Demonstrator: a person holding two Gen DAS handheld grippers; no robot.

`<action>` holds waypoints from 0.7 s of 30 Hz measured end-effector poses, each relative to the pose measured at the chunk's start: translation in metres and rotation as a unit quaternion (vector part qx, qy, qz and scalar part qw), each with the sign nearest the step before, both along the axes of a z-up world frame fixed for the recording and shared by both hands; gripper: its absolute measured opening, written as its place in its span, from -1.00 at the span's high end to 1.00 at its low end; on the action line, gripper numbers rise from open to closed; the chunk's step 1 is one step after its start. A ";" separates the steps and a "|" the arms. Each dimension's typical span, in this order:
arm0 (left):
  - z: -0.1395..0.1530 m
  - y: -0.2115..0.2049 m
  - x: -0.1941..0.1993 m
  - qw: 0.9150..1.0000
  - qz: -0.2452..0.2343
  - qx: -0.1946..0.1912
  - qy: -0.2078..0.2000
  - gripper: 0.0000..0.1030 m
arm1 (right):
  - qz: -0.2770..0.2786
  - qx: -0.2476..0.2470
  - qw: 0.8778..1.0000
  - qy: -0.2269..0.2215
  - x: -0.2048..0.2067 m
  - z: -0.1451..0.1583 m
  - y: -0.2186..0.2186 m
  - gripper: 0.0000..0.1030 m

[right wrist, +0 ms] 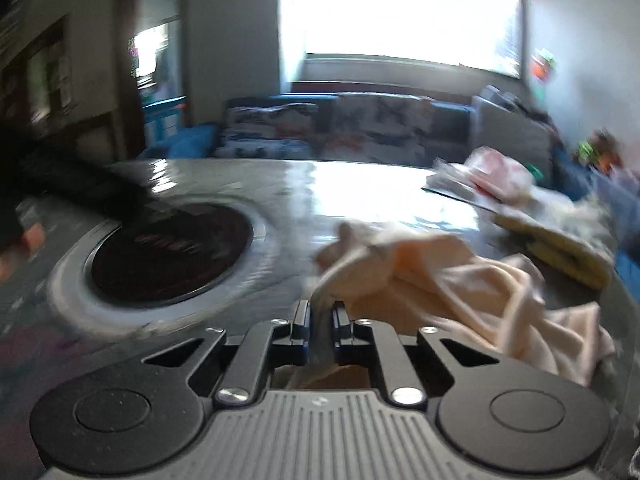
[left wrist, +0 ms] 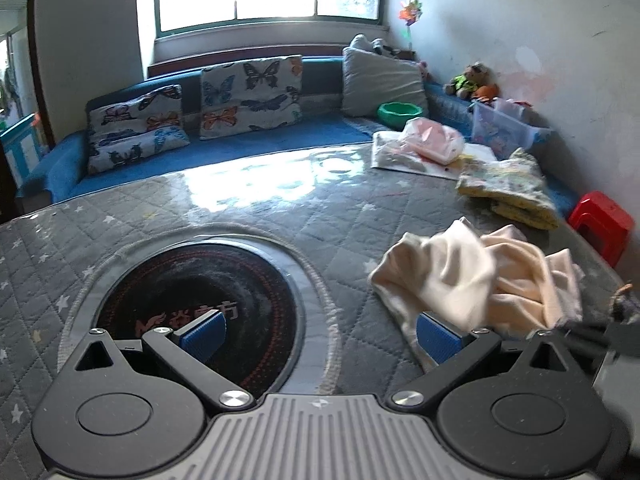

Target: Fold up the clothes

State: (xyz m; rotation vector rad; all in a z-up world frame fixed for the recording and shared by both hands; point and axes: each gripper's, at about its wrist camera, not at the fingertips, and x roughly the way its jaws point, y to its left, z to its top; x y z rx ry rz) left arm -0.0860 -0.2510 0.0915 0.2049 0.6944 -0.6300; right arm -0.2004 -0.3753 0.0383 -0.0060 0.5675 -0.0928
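A crumpled cream garment (left wrist: 472, 276) lies on the grey quilted table cover (left wrist: 248, 216) at the right. My left gripper (left wrist: 320, 334) is open and empty, just above the table, with its right blue pad (left wrist: 438, 338) at the garment's near edge. In the right wrist view, which is blurred, my right gripper (right wrist: 321, 320) is shut on an edge of the cream garment (right wrist: 460, 280), which trails off to the right. A folded yellow patterned garment (left wrist: 508, 186) lies behind it, also seen in the right wrist view (right wrist: 560, 248).
A round black hotplate (left wrist: 192, 304) is set in the table's middle. Plastic bags with pink items (left wrist: 428, 144) lie at the far right. A blue sofa with butterfly cushions (left wrist: 248, 96) stands behind. A red stool (left wrist: 602, 224) is at the right.
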 end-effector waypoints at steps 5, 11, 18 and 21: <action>0.006 -0.003 -0.011 0.998 -0.055 -0.017 0.014 -1.00 | 0.079 -0.041 0.996 0.009 -0.015 -0.003 0.050 0.82; -0.003 -0.016 -0.029 0.991 -0.130 -0.005 0.027 -1.00 | 0.146 -0.030 0.988 0.031 -0.032 -0.010 0.090 0.82; -0.026 -0.023 -0.038 0.986 -0.160 0.030 0.028 -0.83 | 0.215 -0.018 0.976 0.038 -0.053 -0.007 0.127 0.80; -0.035 -0.022 -0.033 0.986 -0.156 0.042 0.032 -0.52 | 0.226 -0.020 0.973 0.035 -0.059 -0.003 0.134 0.70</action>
